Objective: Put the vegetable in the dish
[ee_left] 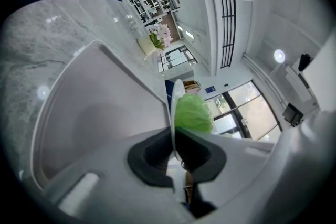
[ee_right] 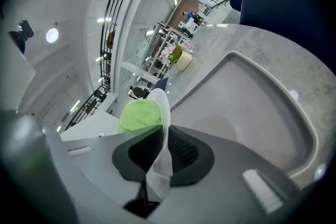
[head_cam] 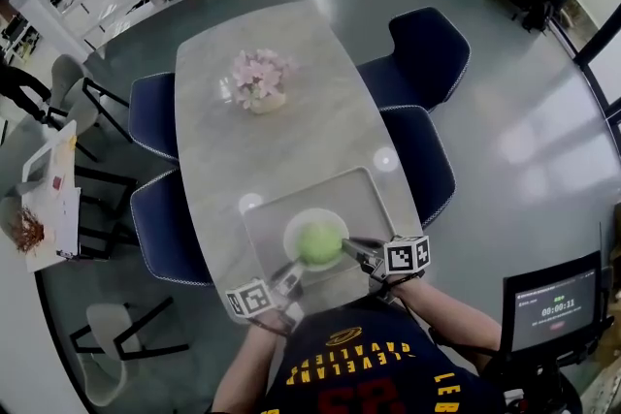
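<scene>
since left tongs and right tongs pinch the dish rim at seven and three o'clock, any tilt could roll the vegetable off.

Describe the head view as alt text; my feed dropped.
The left gripper and right gripper clamp opposite edges of a white dish holding a round green vegetable, over a grey tray on a marble table. Pink flowers stand farther along it.
</scene>
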